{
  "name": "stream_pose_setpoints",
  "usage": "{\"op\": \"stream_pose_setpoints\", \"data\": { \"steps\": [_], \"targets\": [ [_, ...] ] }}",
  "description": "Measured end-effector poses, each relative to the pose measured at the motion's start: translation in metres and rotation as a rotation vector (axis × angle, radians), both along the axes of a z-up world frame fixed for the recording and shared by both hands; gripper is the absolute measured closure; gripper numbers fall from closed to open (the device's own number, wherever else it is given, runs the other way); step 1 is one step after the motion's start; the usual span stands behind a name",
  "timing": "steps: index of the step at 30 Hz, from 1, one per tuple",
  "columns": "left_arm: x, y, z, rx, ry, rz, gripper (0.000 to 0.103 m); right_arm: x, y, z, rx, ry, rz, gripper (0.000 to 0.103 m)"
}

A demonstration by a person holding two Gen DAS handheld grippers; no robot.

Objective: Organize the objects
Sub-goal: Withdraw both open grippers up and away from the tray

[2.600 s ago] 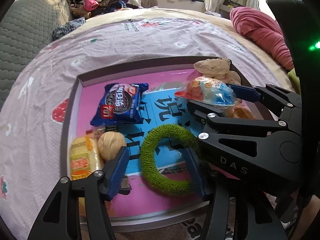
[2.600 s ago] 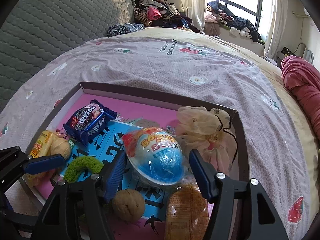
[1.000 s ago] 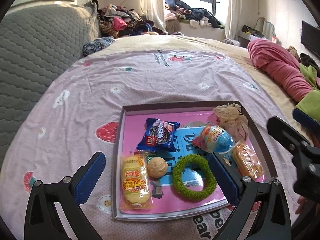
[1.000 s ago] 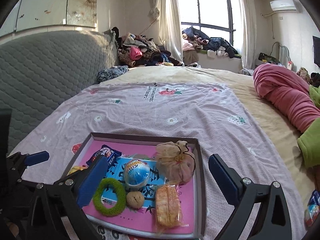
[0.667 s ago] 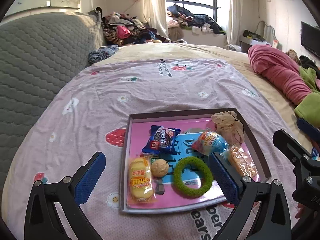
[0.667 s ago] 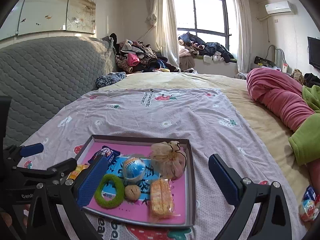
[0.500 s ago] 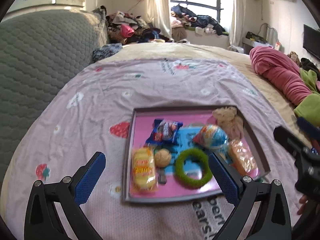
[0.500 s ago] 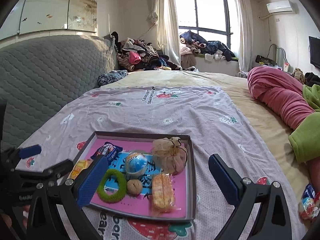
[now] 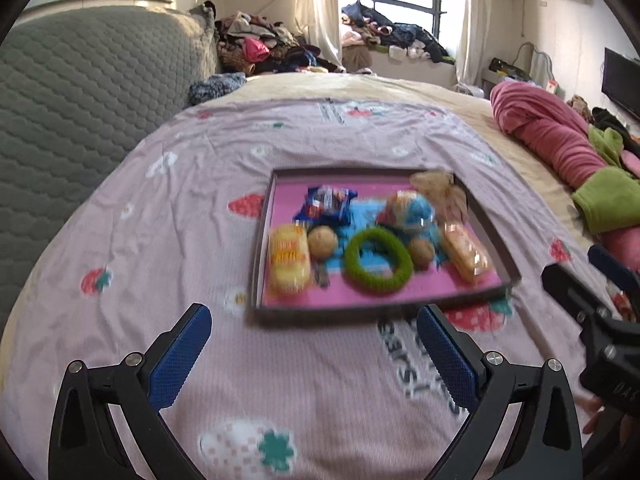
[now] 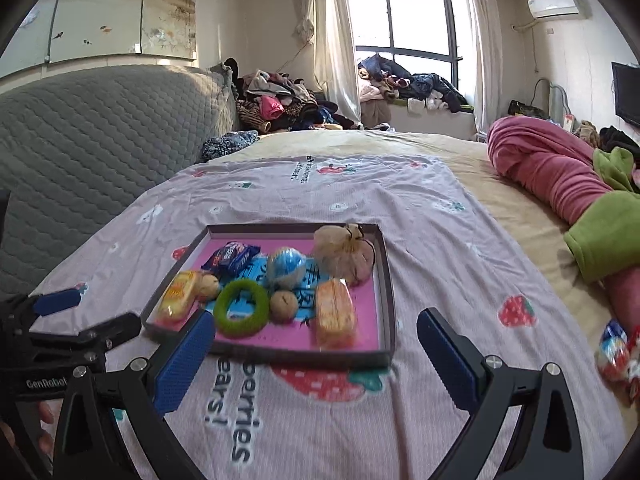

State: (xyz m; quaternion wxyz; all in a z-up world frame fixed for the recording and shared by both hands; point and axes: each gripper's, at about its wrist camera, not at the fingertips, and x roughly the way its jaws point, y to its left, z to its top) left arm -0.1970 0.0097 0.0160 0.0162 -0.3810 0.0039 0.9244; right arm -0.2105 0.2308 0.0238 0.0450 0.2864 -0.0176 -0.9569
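The bed (image 10: pixel 420 240) is soft and bumpy, so the flat tray (image 10: pixel 386 280) could tip if a gripper leans on one edge, and then the round things would roll. The two walnuts, one (image 10: pixel 284 301) beside the green ring (image 10: pixel 241 309) and one (image 10: pixel 208 285) on its left, look hard and round. The ring is fuzzy. The blue egg toy (image 10: pixel 287 266) looks smooth and slippery. The snack packs, orange (image 10: pixel 335 312), yellow (image 10: pixel 178 294) and blue (image 10: pixel 233 255), look crinkly and could crush if squeezed hard. The little cloth bag (image 10: pixel 344 256) is soft and sits in the far right corner. One more wrapped sweet (image 10: pixel 614 350) lies on the bed, well apart to the right. The left gripper (image 9: pixel 312 354) and the right gripper (image 10: pixel 316 354) both have their jaws wide and hold nothing, on the near side of the tray.
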Motion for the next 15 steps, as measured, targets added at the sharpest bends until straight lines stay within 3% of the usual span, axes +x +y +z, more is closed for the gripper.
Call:
{"op": "stream_pose_setpoints", "data": {
  "steps": [7, 15],
  "targets": [
    [0.028, -0.001, -0.005, -0.014, -0.011, 0.002, 0.0, 0.024, 0.008, 0.005, 0.0, -0.001, -0.026, 0.001],
    [0.053, -0.001, 0.01, -0.023, 0.012, 0.02, 0.0, 0.048, 0.007, 0.009, 0.013, -0.007, -0.02, 0.001]
  ]
}}
